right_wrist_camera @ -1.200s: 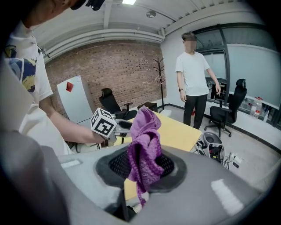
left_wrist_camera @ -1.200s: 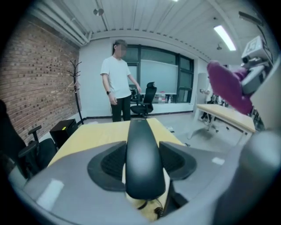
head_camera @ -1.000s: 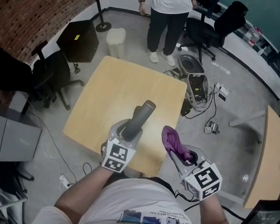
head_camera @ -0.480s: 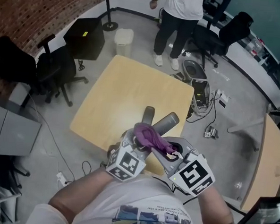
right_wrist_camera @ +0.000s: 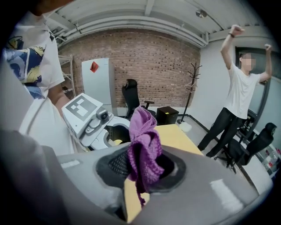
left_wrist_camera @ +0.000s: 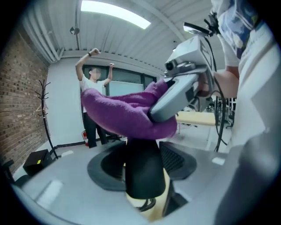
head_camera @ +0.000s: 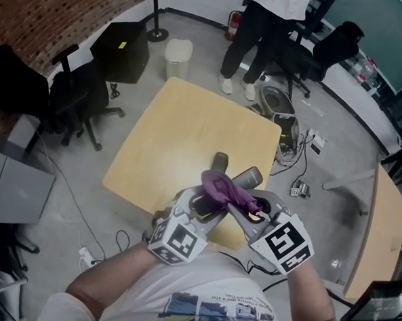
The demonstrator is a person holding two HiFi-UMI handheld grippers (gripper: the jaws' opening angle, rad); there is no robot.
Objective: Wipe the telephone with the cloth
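Left gripper [head_camera: 199,207]: jaws clamped on the phone [head_camera: 218,161], low on its dark shaft, which stands up between the pads in the left gripper view.
Left arm: left forearm [head_camera: 112,280] enters the head view from 7 o'clock, with the gripper aimed toward 1 o'clock.
Right gripper [right_wrist_camera: 142,170]: jaws closed on the cloth [head_camera: 223,187], a purple wad bunched between them with a thin loose end hanging below (seen best in the right gripper view).
Right arm: right forearm [head_camera: 308,302] enters from 5 o'clock, with the gripper aimed toward 10 o'clock and angled down. It crosses inward, so the two grippers meet in front of the chest.
Phone: dark grey handset held in the air over the near edge of the counter [head_camera: 182,128], its free end pointing to 12 o'clock.
Cloth: draped across the phone just above the left jaws and touching it. In the left gripper view one grey right jaw lies on top of the fold.
Counter: pale wood, square, with one corner toward 12 o'clock.
Person [head_camera: 260,31]: stands on the floor at 12 o'clock beyond the counter, both arms raised.
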